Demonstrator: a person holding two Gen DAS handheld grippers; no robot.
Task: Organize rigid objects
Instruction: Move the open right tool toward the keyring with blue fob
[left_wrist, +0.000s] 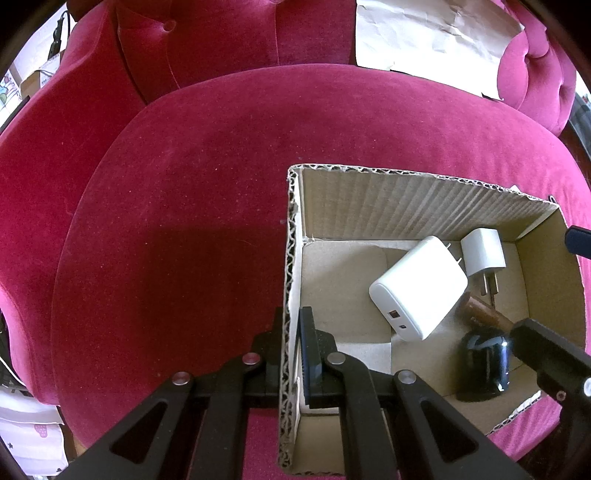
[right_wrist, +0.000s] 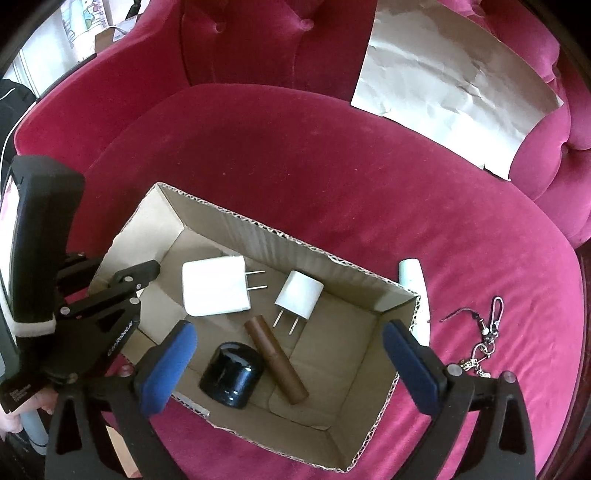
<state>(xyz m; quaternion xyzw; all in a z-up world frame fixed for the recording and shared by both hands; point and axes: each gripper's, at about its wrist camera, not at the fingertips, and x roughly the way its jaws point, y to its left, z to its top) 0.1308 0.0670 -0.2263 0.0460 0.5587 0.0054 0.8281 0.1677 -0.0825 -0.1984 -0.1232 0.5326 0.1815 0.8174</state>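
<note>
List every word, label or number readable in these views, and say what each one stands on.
White lettering on the black arm of the left gripper, seen from the right wrist: too blurred to read with confidence.
Small white print on the black handle end at lower left: too small to read.
Large white charger, small white charger, black jar, brown tube, cardboard box: no text visible.

Box (right_wrist: 236, 221) is raw corrugated cardboard, matt with ragged fluted edges. Inside it: two smooth white plastic chargers (right_wrist: 216, 290), a glossy black jar (right_wrist: 231, 373), and a matt brown tube (right_wrist: 275, 360). The armchair (right_wrist: 332, 166) under it is plush magenta velvet. Behind the box, crinkled paper (right_wrist: 454, 88).
</note>
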